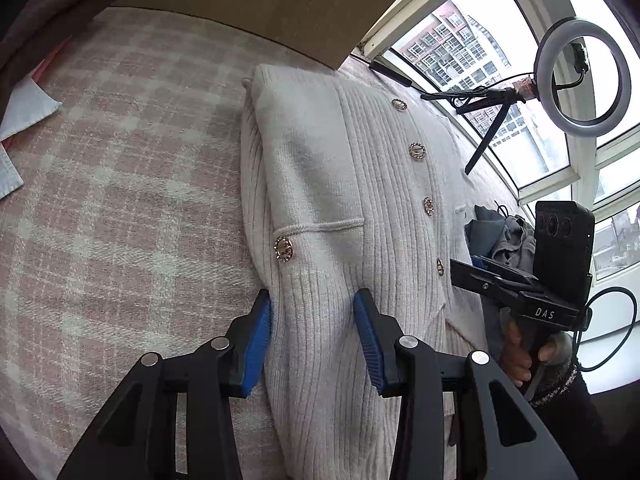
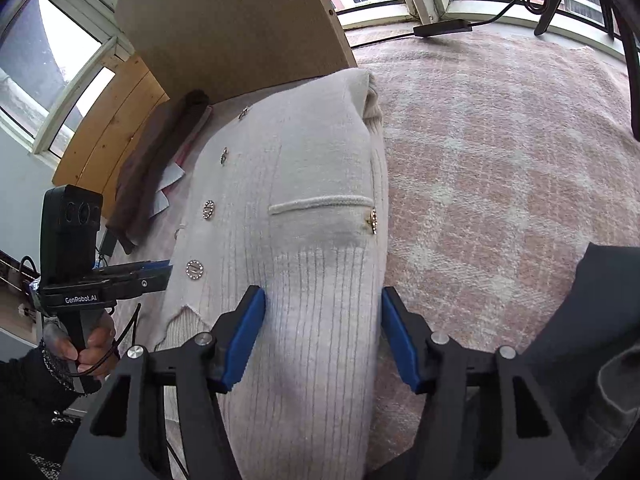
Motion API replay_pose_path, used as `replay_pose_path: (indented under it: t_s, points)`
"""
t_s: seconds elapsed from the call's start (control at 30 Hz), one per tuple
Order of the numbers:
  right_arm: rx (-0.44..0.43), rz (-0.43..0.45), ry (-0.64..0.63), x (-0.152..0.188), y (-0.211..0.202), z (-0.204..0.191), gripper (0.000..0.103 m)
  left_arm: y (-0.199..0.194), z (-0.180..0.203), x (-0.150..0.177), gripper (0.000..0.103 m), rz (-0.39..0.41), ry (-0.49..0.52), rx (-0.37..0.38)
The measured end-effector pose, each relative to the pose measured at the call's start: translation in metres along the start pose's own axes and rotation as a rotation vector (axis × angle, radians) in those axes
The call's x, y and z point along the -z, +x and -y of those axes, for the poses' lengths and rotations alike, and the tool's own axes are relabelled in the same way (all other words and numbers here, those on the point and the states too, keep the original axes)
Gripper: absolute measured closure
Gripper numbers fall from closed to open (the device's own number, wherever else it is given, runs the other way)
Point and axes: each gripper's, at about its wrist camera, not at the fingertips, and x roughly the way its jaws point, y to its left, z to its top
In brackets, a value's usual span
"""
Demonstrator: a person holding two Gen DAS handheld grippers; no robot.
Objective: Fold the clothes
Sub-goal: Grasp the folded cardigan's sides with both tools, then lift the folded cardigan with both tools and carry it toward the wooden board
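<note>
In the left wrist view, the left gripper [image 1: 313, 336] sits nearest, its blue-padded jaws spread apart on either side of the ribbed hem of a cream ribbed-knit cardigan with gold buttons [image 1: 332, 184]; the pads stand just beside the fabric without clamping it. To its right, a hand [image 1: 520, 356] grasps the handle of the other black device. In the right wrist view, the right gripper [image 2: 323, 336] is likewise open, its blue pads straddling the cardigan's [image 2: 304, 208] near ribbed edge, the left pad over the knit and the right pad at the garment's right border.

The cardigan lies flat on a pink-and-white checked woven cloth [image 1: 120, 184] that covers the surface, its sides folded in so that it forms a long narrow shape running from near to far. A row of round gold buttons [image 1: 418, 151] runs along its front, and a corded pocket edge [image 1: 320, 227] crosses it with another button at its end.

Farther left lies a brown folded garment [image 2: 156, 172] beside white paper sheets [image 1: 24, 116]. At the far end a tan board [image 2: 232, 28] stands upright, touching the cardigan's far edge. Beyond, at the right, a white ring light on a black tripod [image 1: 582, 72] stands before windows [image 1: 460, 44]. A grey crumpled cloth [image 1: 504, 240] lies to the right of the cardigan.
</note>
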Motion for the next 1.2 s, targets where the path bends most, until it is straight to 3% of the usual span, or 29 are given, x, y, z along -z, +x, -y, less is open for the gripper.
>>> replay_pose_path:
  t_s: [0.17,0.2,0.33,0.43,0.57,0.73,0.87,1.03,1.2]
  points:
    - [-0.002,-0.004,-0.006,0.0,0.004,0.002,0.05,0.002,0.007,0.001,0.066,0.015,0.029,-0.026]
    - [-0.006,0.002,0.007,0.0,0.004,0.003,0.05,0.003,0.006,0.001,0.073,0.02,0.021,-0.017]
    - [-0.046,0.025,0.058,0.004,0.005,0.001,0.069,-0.001,0.013,0.0,0.085,0.051,0.008,0.009]
    - [-0.071,0.068,0.101,0.005,0.0,-0.008,0.074,-0.009,0.019,-0.002,0.088,0.077,-0.003,0.045]
    - [-0.126,0.112,0.1,0.008,-0.011,-0.036,0.076,-0.035,0.034,-0.005,0.089,0.125,0.023,0.077]
    - [-0.127,0.134,0.082,0.019,-0.021,-0.076,0.076,-0.07,0.042,0.007,0.089,0.171,0.059,0.076]
    - [-0.153,0.165,0.114,0.029,-0.033,-0.101,0.076,-0.097,0.038,0.018,0.089,0.189,0.06,0.106]
    - [-0.12,0.21,0.081,0.033,-0.045,-0.147,0.077,-0.129,0.031,0.026,0.089,0.217,0.098,0.123]
    - [-0.108,0.265,0.057,0.027,-0.044,-0.203,0.077,-0.174,-0.001,0.018,0.089,0.234,0.112,0.156]
